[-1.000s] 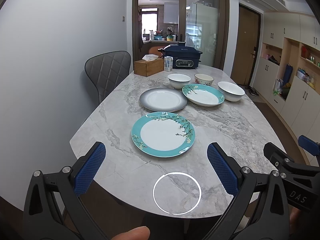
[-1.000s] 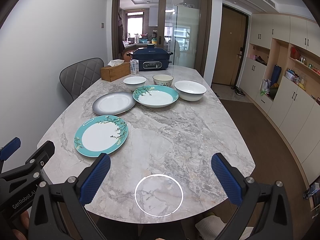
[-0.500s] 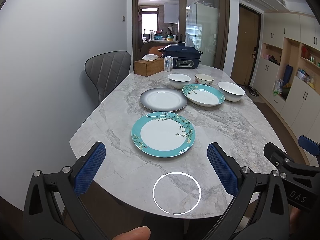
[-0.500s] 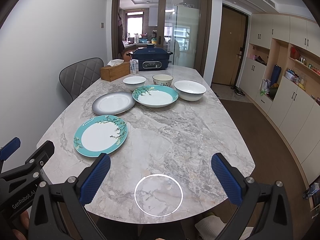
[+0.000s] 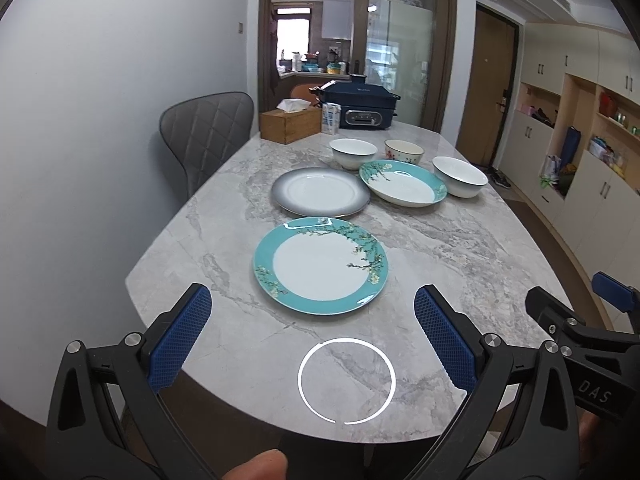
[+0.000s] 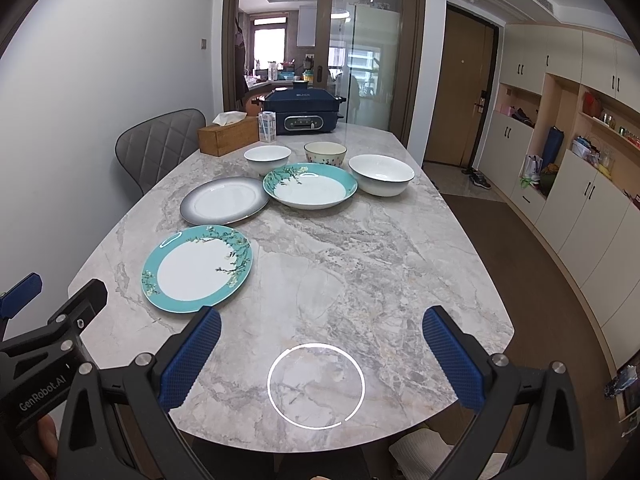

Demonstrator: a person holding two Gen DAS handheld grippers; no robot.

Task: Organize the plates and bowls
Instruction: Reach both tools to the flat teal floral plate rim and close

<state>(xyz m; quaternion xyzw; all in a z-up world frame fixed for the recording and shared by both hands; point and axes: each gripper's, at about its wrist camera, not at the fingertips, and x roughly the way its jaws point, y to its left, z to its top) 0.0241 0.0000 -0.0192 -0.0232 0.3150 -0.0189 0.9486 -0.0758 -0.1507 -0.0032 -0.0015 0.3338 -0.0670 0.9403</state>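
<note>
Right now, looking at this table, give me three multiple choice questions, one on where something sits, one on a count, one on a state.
1. What lies nearest the grippers?
A. the grey-rimmed plate
B. the flat teal plate
C. the tissue box

2. How many bowls with no teal stand at the far end?
A. three
B. one
C. five

3. How are the two grippers?
A. both open and empty
B. both shut on plates
C. one holds a bowl

Answers: 1 B, the flat teal plate is closest, before the grey-rimmed plate. 2 A, two white bowls and a cream bowl. 3 A, the left gripper and the right gripper gape over bare marble table.
</note>
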